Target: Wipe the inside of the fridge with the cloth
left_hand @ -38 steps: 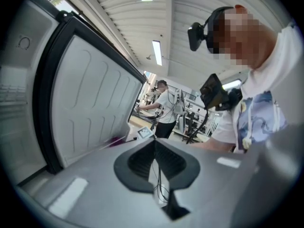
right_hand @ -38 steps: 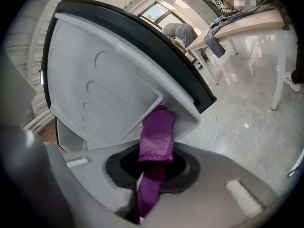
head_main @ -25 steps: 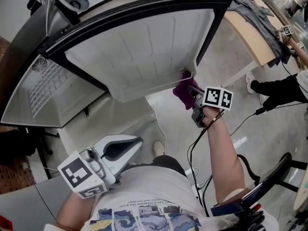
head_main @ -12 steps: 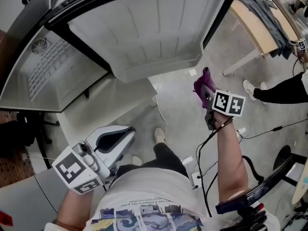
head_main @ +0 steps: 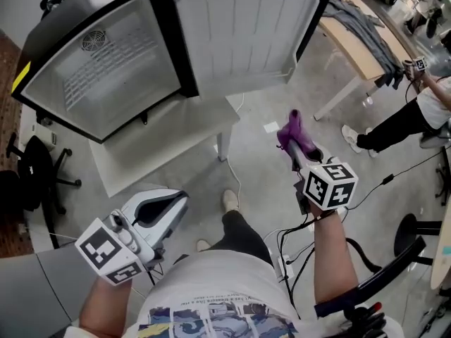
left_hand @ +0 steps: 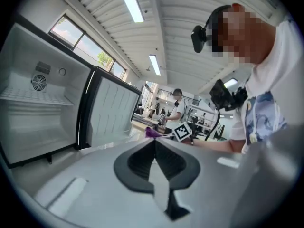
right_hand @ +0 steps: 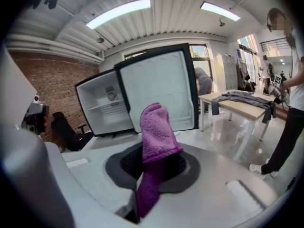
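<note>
The white fridge (head_main: 91,69) stands open on a low platform, its door (head_main: 239,34) swung out to the right. A purple cloth (head_main: 290,134) sticks up from my right gripper (head_main: 296,150), which is shut on it in mid-air over the floor, well short of the fridge. In the right gripper view the cloth (right_hand: 156,137) rises between the jaws, with the fridge (right_hand: 104,106) and door (right_hand: 159,94) behind. My left gripper (head_main: 182,198) hangs low at the left, shut and empty. Its jaws (left_hand: 154,148) meet in the left gripper view, with the fridge (left_hand: 38,113) at the left.
A wooden table (head_main: 352,44) with a grey garment (head_main: 366,20) stands right of the door. Another person (head_main: 394,125) stands by it. A black office chair (head_main: 28,174) is at the far left. A cable (head_main: 236,182) runs over the floor near my foot.
The right gripper has drawn the cloth off the lower edge of the fridge door and back toward my body. The fridge now sits farther off. The left gripper has barely moved.
</note>
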Tool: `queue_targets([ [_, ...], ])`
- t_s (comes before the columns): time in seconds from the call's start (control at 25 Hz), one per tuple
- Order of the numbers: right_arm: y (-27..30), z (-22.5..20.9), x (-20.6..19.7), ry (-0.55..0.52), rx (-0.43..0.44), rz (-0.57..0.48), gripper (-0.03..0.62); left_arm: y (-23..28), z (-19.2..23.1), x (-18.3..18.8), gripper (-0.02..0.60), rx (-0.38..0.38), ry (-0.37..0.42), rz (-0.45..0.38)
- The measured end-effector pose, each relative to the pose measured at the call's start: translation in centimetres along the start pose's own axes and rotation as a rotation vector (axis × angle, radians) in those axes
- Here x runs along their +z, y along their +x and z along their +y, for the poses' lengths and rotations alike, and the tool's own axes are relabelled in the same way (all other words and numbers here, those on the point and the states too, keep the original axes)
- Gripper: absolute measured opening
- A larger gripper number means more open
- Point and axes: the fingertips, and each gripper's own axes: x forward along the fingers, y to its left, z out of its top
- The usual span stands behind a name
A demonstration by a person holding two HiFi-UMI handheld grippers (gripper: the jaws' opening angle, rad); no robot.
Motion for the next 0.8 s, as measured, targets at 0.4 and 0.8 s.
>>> queue_targets([
  [0.4,-10.0,21.8,-3.7,-0.227,0.267,-0.033,0.054,-13.7,-5.5,-6.0,0.008,0.096,-0.042,-0.093],
  [0.8,-16.8,26.5,-3.7,-0.419,0.452,-0.111,0.054,-17.1,-13.0,-7.5,0.008,0.292,0.035,-0.111],
])
